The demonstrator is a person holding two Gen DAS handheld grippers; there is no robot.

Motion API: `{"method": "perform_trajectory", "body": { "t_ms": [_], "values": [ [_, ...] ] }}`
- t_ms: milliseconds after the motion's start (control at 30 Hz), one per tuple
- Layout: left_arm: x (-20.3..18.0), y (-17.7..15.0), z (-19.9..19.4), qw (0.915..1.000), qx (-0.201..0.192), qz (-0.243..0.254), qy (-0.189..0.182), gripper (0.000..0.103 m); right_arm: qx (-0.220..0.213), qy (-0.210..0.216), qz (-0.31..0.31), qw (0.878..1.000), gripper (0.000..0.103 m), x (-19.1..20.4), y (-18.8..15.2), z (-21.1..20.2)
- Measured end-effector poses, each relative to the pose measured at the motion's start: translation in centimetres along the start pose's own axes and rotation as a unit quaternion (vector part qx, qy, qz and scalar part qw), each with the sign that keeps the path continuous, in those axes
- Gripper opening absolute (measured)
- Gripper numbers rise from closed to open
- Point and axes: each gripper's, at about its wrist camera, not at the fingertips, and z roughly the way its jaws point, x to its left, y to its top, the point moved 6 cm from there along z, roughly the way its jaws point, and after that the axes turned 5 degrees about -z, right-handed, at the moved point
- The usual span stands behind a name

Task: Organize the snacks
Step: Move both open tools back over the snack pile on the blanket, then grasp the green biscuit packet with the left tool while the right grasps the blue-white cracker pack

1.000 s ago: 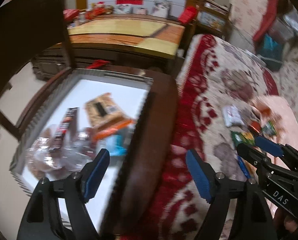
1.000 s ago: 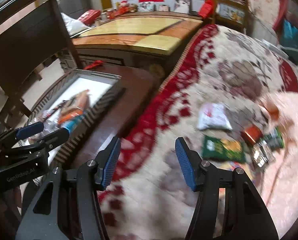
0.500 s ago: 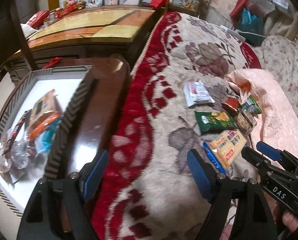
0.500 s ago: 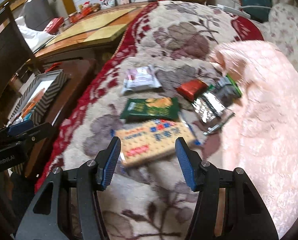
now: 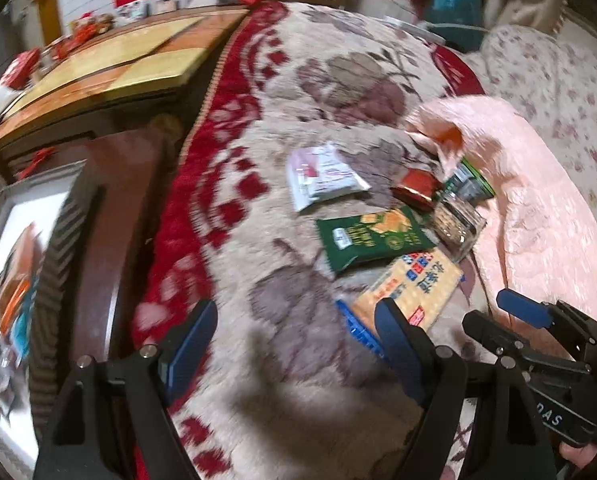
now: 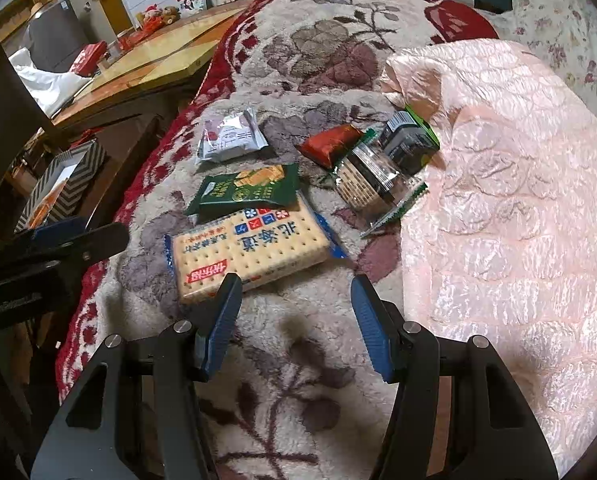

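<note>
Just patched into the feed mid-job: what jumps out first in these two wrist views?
A cluster of snack packs lies on the floral blanket: a big cracker pack nearest the open, empty right claw, with a green pack and a white pouch beyond it. A shiny pink quilt borders them on the right. The left claw, also open, hovers over bare blanket.

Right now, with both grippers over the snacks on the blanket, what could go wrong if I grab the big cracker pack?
The green packet overlaps the far edge of the cracker pack, so lifting may drag it along. The plush blanket may get pinched under the open right gripper. The left gripper, also open, hovers nearby and could collide with it.
</note>
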Motion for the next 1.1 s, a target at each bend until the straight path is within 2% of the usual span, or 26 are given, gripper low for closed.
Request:
{"method": "perform_trajectory", "body": {
  "t_ms": [300, 400, 500, 667, 767, 933, 1100],
  "values": [
    [-2.7, 1.8, 2.9, 0.9964, 0.03, 0.055, -0.057, 0.083, 0.013, 0.014, 0.01, 1.0, 0.057, -0.7, -0.5, 0.7],
    [-3.6, 2.3, 3.6, 0.9939, 0.035, 0.081, -0.066, 0.083, 0.016, 0.014, 0.009, 1.0, 0.057, -0.7, -0.6, 1.0],
    [-4.7, 2.6, 4.3, 0.9888, 0.045, 0.111, -0.089, 0.083, 0.018, 0.015, 0.011, 1.0, 0.057, -0.9, -0.7, 1.2],
    [-6.1, 2.8, 6.4, 0.9754, 0.078, 0.174, -0.111, 0.083, 0.02, 0.017, 0.014, 1.0, 0.057, -1.2, -0.8, 1.3],
    [-6.6, 3.3, 7.3, 0.9696, 0.086, 0.19, -0.128, 0.083, 0.02, 0.019, 0.015, 0.999, 0.057, -1.3, -0.9, 1.3],
    [-7.2, 4.4, 8.6, 0.9642, 0.087, 0.213, -0.132, 0.09, 0.024, 0.021, 0.019, 0.999, 0.057, -1.6, -1.0, 1.6],
    [-6.5, 6.0, 9.9, 0.9707, 0.08, 0.197, -0.111, 0.09, 0.025, 0.022, 0.023, 0.999, 0.057, -1.8, -1.1, 1.9]
  ]
}}
